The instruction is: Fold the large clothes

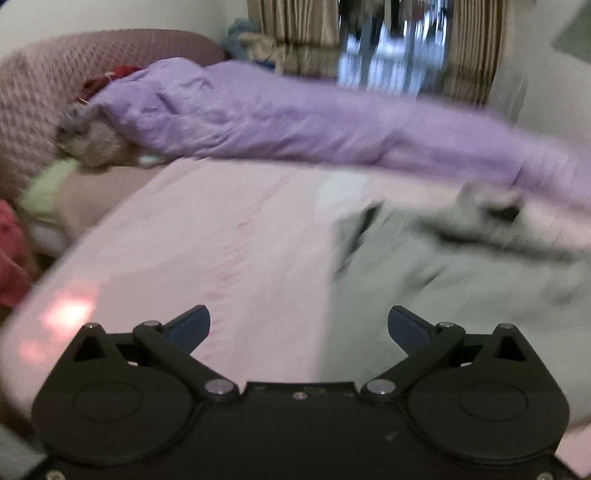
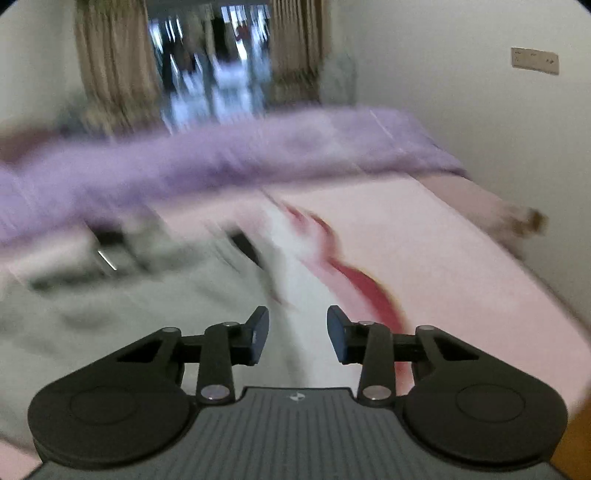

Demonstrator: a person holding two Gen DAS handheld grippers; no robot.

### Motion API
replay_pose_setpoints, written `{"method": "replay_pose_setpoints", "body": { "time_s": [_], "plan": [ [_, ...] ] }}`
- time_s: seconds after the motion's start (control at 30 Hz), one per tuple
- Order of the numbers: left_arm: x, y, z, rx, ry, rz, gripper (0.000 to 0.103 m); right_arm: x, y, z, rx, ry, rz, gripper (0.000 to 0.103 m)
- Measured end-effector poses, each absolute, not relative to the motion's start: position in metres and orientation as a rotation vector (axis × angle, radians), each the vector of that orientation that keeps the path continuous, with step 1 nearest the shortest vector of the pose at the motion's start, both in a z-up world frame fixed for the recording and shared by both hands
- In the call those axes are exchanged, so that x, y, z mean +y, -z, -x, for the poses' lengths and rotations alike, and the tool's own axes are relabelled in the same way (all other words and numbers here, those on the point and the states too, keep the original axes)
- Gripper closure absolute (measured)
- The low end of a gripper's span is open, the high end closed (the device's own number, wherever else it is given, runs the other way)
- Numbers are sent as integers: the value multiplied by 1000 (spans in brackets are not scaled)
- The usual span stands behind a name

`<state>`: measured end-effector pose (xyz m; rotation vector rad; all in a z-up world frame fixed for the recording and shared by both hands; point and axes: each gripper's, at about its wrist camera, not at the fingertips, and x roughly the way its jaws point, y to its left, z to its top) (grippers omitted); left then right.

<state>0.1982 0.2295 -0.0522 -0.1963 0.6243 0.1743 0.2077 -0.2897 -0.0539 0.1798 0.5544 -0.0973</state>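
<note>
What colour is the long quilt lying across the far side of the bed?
Lilac purple; the quilt shows best in the left wrist view.

A pink sheet (image 1: 207,236) covers the bed, with a red pattern (image 2: 354,280) on it in the right view. A purple quilt (image 1: 258,122) lies bunched across the far side. Behind it hang striped curtains (image 1: 295,33) around a bright window (image 2: 218,81). A pink headboard (image 1: 55,77) stands at left. A wall plate (image 2: 535,61) sits on the right wall.
</note>
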Motion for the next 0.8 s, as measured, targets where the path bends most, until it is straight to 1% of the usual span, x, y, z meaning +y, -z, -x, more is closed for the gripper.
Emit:
{"method": "replay_pose_setpoints", "body": {
  "time_s": [0.1,0.2,0.33,0.47,0.53,0.6,0.67,0.8],
  "plan": [
    [197,54,-221,456,-75,276,0,-256,50,-228,447,-24,-264,60],
    [156,62,-259,372,38,277,0,-207,59,-255,360,-161,-273,59],
    [127,90,-301,372,75,243,0,-144,88,-296,356,-238,-173,60],
    [124,121,-316,375,67,192,0,-121,126,-311,397,-264,-159,60],
    [122,135,-331,425,28,162,0,-123,142,-321,456,-273,-167,65],
    [130,140,-340,481,8,218,0,-134,148,-330,524,-282,-236,70],
    [138,143,-339,465,22,265,0,-140,148,-333,524,-270,-251,77],
    [127,141,-339,472,-11,220,0,-128,151,-334,554,-235,-199,77]
  ]
}}
